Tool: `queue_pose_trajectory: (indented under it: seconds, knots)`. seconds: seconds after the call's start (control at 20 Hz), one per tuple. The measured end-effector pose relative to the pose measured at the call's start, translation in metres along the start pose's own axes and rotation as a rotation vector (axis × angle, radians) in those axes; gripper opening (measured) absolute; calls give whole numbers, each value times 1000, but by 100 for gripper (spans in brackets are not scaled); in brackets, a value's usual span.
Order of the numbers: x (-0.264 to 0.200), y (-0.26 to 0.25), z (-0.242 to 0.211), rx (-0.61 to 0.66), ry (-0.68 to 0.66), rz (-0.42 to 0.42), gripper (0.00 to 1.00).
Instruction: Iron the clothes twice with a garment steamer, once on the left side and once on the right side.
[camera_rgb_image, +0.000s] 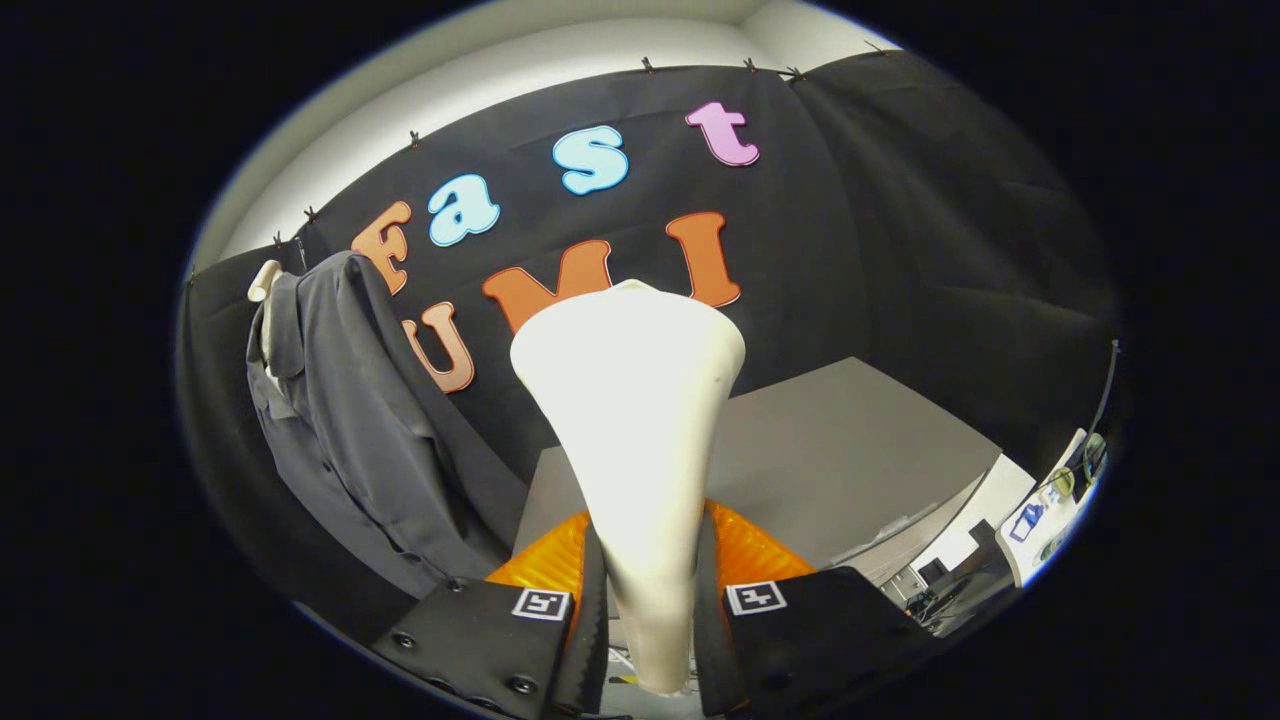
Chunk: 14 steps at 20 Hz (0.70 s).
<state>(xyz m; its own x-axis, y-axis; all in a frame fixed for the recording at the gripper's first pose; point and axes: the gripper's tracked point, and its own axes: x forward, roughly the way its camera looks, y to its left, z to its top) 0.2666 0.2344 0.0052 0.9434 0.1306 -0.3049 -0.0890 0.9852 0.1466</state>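
Tongs (648, 610): clamped on the narrow handle of the cream garment steamer (635, 420), its wide head raised above the grey worktop (850, 450). Grey shirt (350, 430): hanging beyond the worktop's left edge, apart from the steamer.

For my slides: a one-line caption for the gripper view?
Gripper shut on white steamer, grey shirt hanging beyond.
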Motion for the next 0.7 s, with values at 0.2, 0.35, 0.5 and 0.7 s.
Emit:
queue_pose_trajectory:
  seconds: [0.2, 0.35, 0.5, 0.7]
  knots:
    - [-19, 51, -16, -1, -26, -7, 43]
    - [-28, 92, -30, -11, -38, -1, 43]
    - [-30, 124, -35, -26, -34, 3, 43]
    - [-31, 177, -33, -64, -38, 42, 43]
